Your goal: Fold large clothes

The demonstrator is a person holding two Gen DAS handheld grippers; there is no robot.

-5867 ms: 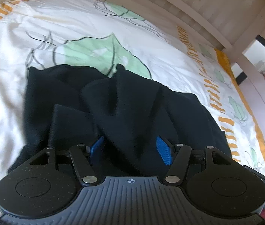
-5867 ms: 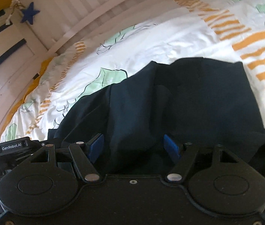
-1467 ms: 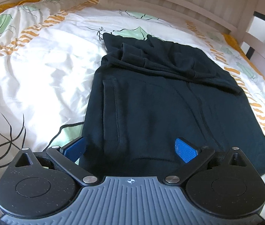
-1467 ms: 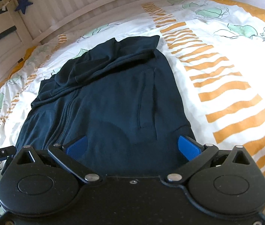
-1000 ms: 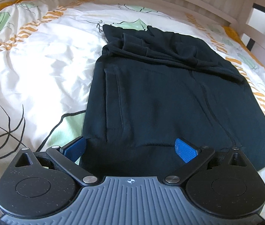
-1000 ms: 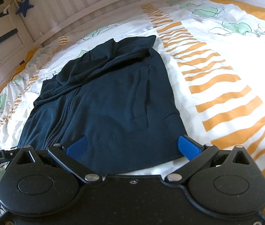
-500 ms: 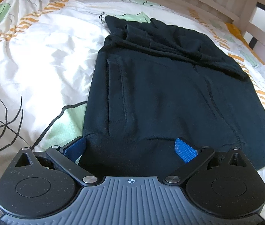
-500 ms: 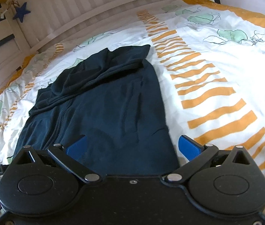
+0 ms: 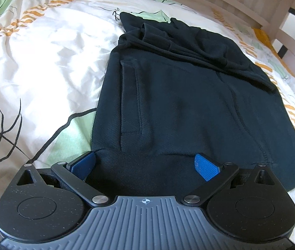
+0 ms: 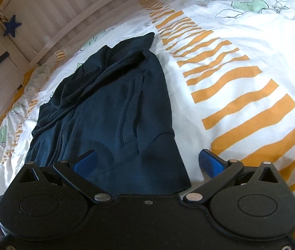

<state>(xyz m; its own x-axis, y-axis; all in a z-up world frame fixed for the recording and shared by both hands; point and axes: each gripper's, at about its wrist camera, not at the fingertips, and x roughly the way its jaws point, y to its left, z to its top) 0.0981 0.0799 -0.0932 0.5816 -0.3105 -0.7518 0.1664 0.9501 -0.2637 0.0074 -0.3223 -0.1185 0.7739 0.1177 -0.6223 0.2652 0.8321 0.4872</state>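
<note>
Since the earliest frames the dark navy hoodie [image 9: 178, 95] has gone from a bunched heap close under both cameras to lying spread flat, front up, on the bed's leaf-and-stripe duvet [image 9: 43, 58]; its sleeves and hood are gathered in folds at the far end, towards the white slatted bed frame [image 10: 49, 10]; the left hand-held gripper [image 9: 145, 165] has its blue pads wide apart over the hoodie's near left hem, holding nothing; the right hand-held gripper [image 10: 147, 163] is likewise spread wide, straddling the near right corner of the hem, one pad over fabric, the other over the duvet.
</note>
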